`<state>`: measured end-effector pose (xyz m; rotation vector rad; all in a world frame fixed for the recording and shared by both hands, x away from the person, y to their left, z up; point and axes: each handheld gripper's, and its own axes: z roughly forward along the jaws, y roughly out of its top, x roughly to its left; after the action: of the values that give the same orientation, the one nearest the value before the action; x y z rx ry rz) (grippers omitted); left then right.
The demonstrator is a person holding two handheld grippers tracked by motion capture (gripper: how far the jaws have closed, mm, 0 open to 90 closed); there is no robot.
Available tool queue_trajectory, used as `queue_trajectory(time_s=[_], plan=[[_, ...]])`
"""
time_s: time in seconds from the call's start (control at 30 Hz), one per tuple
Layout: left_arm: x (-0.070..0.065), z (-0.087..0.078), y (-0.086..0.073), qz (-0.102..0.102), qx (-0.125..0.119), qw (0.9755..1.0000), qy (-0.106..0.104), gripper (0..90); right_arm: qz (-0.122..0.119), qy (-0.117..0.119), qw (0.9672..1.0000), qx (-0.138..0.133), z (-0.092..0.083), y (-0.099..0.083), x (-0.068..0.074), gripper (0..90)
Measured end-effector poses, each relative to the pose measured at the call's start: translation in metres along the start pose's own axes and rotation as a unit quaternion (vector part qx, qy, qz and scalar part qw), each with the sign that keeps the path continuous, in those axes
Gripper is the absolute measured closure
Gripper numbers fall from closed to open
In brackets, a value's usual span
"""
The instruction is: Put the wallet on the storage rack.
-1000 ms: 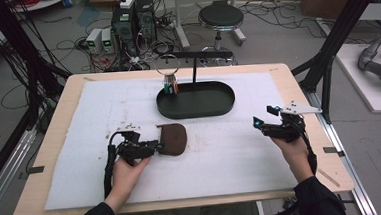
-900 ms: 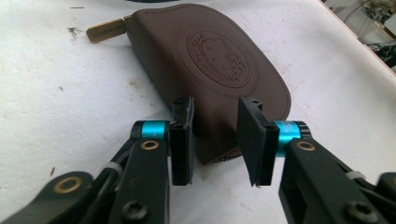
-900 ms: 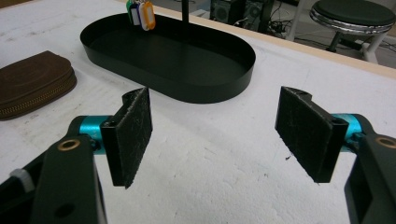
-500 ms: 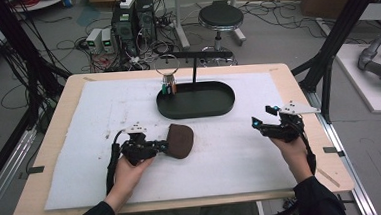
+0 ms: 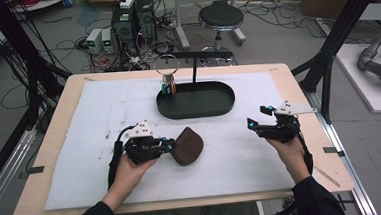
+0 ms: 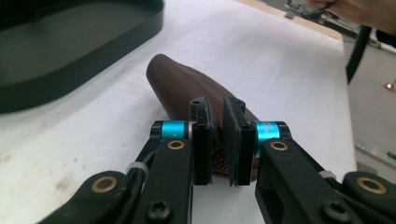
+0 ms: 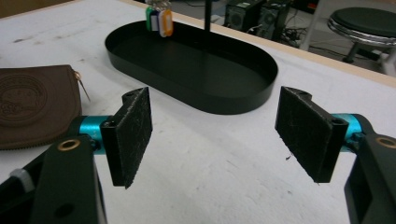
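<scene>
The left gripper (image 5: 168,145) has just been closing on the near edge of the brown leather pouch (image 5: 187,145), and in the left gripper view its pads (image 6: 201,140) stand nearly together with the pouch's (image 6: 187,91) thin rim nipped between them; the pouch sits near the middle of the white mat (image 5: 98,113), in front of the black oval tray (image 5: 196,108) and well apart from it; the far end looks to tip up a little off the mat, though I cannot be sure of it. I would judge it light and soft, a small zipped thing that will sag or swing from a pinch at one edge; leather gives the pads fair purchase, so slipping seems unlikely; the seamed rim beside the zip (image 7: 80,86) is the firmest place to hold, firmer than the slack embossed face. The right gripper (image 5: 260,126) hovers off to the side with its jaws spread wide and nothing between them; a key bunch (image 5: 168,86) hangs over the tray's far end.
</scene>
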<state>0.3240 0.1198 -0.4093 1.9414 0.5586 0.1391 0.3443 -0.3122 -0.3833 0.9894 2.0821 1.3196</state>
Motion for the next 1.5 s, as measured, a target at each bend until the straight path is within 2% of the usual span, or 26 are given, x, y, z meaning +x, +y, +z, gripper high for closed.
queue_trajectory(time_s=[0.1, 0.3, 0.4, 0.5, 0.6, 0.73, 0.83, 0.93, 0.97, 1.0, 1.07, 1.13, 1.2, 1.23, 1.4, 1.43, 1.47, 1.5], plan=[[-0.005, 0.002, 0.003, 0.022, -0.001, 0.9997, -0.013, 82.4, -0.006, 0.017, 0.9998, -0.005, 0.002, 0.002, 0.005, 27.9], [-0.016, 0.006, 0.007, 0.068, -0.004, 0.9965, -0.049, 82.9, -0.017, 0.053, 0.9984, -0.014, 0.005, 0.005, 0.013, 27.9], [-0.019, 0.007, 0.008, 0.085, -0.007, 0.9947, -0.056, 82.9, -0.025, 0.082, 0.9961, -0.019, 0.006, 0.006, 0.017, 27.9], [-0.021, 0.007, 0.008, 0.101, -0.008, 0.9926, -0.068, 83.1, -0.035, 0.119, 0.9921, -0.017, 0.01, 0.006, 0.022, 27.9], [-0.024, 0.008, 0.009, 0.11, -0.011, 0.9906, -0.081, 83.2, -0.043, 0.142, 0.9888, -0.012, 0.014, 0.006, 0.028, 27.9], [-0.028, 0.009, 0.01, 0.133, -0.017, 0.9863, -0.096, 83.2, -0.048, 0.17, 0.9843, -0.008, 0.02, 0.007, 0.035, 27.8], [-0.031, 0.01, 0.01, 0.156, -0.022, 0.9817, -0.107, 83.5, -0.054, 0.206, 0.9771, -0.001, 0.025, 0.007, 0.043, 27.8], [-0.033, 0.01, 0.011, 0.166, -0.023, 0.9794, -0.112, 83.5, -0.064, 0.228, 0.9714, 0.007, 0.031, 0.007, 0.05, 27.8], [-0.033, 0.01, 0.011, 0.173, -0.022, 0.9778, -0.115, 83.5, -0.064, 0.241, 0.9682, 0.014, 0.033, 0.007, 0.052, 27.8], [-0.034, 0.011, 0.011, 0.172, -0.026, 0.9775, -0.119, 83.5, -0.071, 0.249, 0.9657, 0.017, 0.035, 0.007, 0.055, 27.8], [-0.034, 0.01, 0.011, 0.182, -0.024, 0.9753, -0.124, 83.5, -0.074, 0.268, 0.9603, 0.026, 0.039, 0.006, 0.059, 27.9], [-0.036, 0.01, 0.011, 0.193, -0.023, 0.9723, -0.129, 83.5, -0.079, 0.283, 0.9555, 0.031, 0.042, 0.006, 0.062, 27.9], [-0.037, 0.011, 0.012, 0.198, -0.025, 0.9707, -0.134, 83.5, -0.083, 0.305, 0.948, 0.039, 0.048, 0.004, 0.066, 28.1], [-0.038, 0.011, 0.012, 0.199, -0.026, 0.9699, -0.137, 83.5, -0.082, 0.311, 0.9458, 0.045, 0.05, 0.004, 0.067, 28.2], [-0.04, 0.011, 0.012, 0.218, -0.027, 0.9641, -0.149, 83.4, -0.092, 0.347, 0.9306, 0.072, 0.061, 0.001, 0.076, 31.6], [-0.041, 0.011, 0.011, 0.216, -0.03, 0.9638, -0.153, 83.4, -0.09, 0.355, 0.9275, 0.076, 0.062, 0.0, 0.077, 32.7], [-0.041, 0.011, 0.011, 0.221, -0.028, 0.9622, -0.156, 83.4, -0.089, 0.363, 0.9244, 0.079, 0.063, -0.001, 0.078, 33.6], [-0.041, 0.011, 0.011, 0.22, -0.029, 0.9625, -0.156, 83.4, -0.091, 0.372, 0.9202, 0.082, 0.065, -0.002, 0.078, 33.9]])
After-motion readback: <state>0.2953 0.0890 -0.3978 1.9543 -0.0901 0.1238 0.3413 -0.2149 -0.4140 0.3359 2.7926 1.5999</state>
